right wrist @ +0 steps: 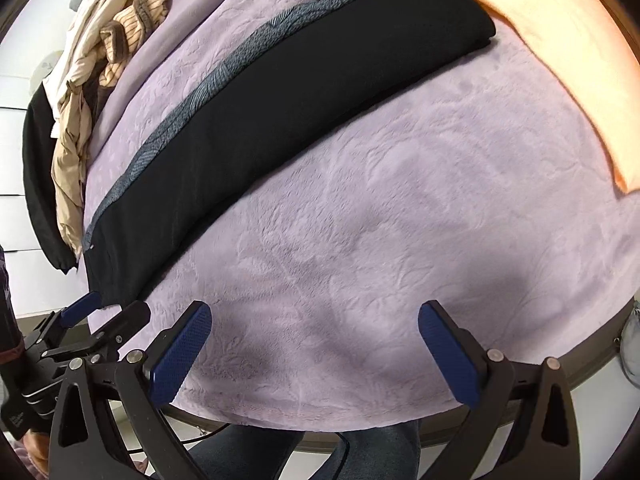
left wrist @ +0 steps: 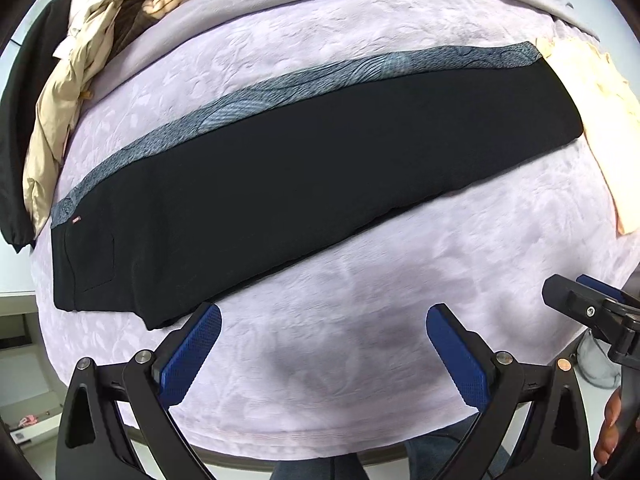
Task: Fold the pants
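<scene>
Black pants (left wrist: pixel 280 184) with a grey patterned side stripe lie flat and folded lengthwise across the lilac blanket (left wrist: pixel 360 352). Their waist end is at the left and their leg ends at the far right. In the right wrist view the pants (right wrist: pixel 288 112) run diagonally from lower left to upper right. My left gripper (left wrist: pixel 324 320) is open just in front of the pants' near left corner, holding nothing. My right gripper (right wrist: pixel 316 320) is open over bare blanket (right wrist: pixel 380 220), also with nothing in it. Each gripper shows at the edge of the other's view.
A heap of beige, striped and black clothes (left wrist: pixel 76 60) lies at the back left. A peach cloth (left wrist: pixel 600 128) rests at the right, touching the pants' leg ends. The round table's edge (right wrist: pixel 520 376) and a person's jeans (right wrist: pixel 360 452) are below.
</scene>
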A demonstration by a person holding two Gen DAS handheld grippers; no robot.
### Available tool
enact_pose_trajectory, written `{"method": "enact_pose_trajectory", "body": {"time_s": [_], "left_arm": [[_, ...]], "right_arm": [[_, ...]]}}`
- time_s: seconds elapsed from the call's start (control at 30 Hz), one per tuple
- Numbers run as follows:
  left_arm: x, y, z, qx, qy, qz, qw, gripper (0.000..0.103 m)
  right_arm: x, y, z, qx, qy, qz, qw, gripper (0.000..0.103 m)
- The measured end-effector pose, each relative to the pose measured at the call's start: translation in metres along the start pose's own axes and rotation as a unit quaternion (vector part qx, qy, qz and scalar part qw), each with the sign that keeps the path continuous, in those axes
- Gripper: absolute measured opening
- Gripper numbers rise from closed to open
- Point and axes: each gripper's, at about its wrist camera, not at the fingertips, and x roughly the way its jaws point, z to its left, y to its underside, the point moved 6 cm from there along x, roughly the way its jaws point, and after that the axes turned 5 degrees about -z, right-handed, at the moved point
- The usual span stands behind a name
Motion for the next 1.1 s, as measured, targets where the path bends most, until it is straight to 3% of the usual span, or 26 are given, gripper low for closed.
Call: {"method": "enact_pose_trajectory", "body": {"time_s": [0.47, 0.7, 0.87, 0.97, 1.0, 1.03, 1.1], "left_arm": [[-0.015, -0.01, -0.041, -0.045, -0.02, -0.011, 0.9987, 0.103], [-0.002, -0.02, -0.053, -0.054, -0.003, -0.002, 0.9985, 0.103], [-0.001, -0.053, -0.045, -0.072, -0.016, -0.048, 0.9961, 0.103], [0.019, -0.077, -0.04, -0.082, -0.028, -0.056, 0.9947, 0.103], [0.027, -0.085, -0.038, -0.087, -0.033, -0.056, 0.9941, 0.103], [0.036, -0.093, -0.036, -0.097, -0.032, -0.06, 0.9929, 0.103], [0.049, -0.105, -0.034, -0.112, -0.035, -0.067, 0.9908, 0.103]], "right_arm": [[-0.018, -0.038, -0.039, -0.021, -0.03, 0.0, 0.999, 0.103], [-0.015, -0.066, -0.061, 0.012, -0.088, -0.011, 0.996, 0.103], [-0.013, -0.093, -0.083, 0.059, -0.134, -0.045, 0.988, 0.103], [-0.016, -0.114, -0.098, 0.087, -0.135, -0.083, 0.984, 0.088], [-0.014, -0.121, -0.103, 0.1, -0.136, -0.089, 0.982, 0.072], [-0.01, -0.127, -0.109, 0.111, -0.134, -0.089, 0.981, 0.064], [0.001, -0.136, -0.119, 0.131, -0.13, -0.084, 0.979, 0.063]]}}
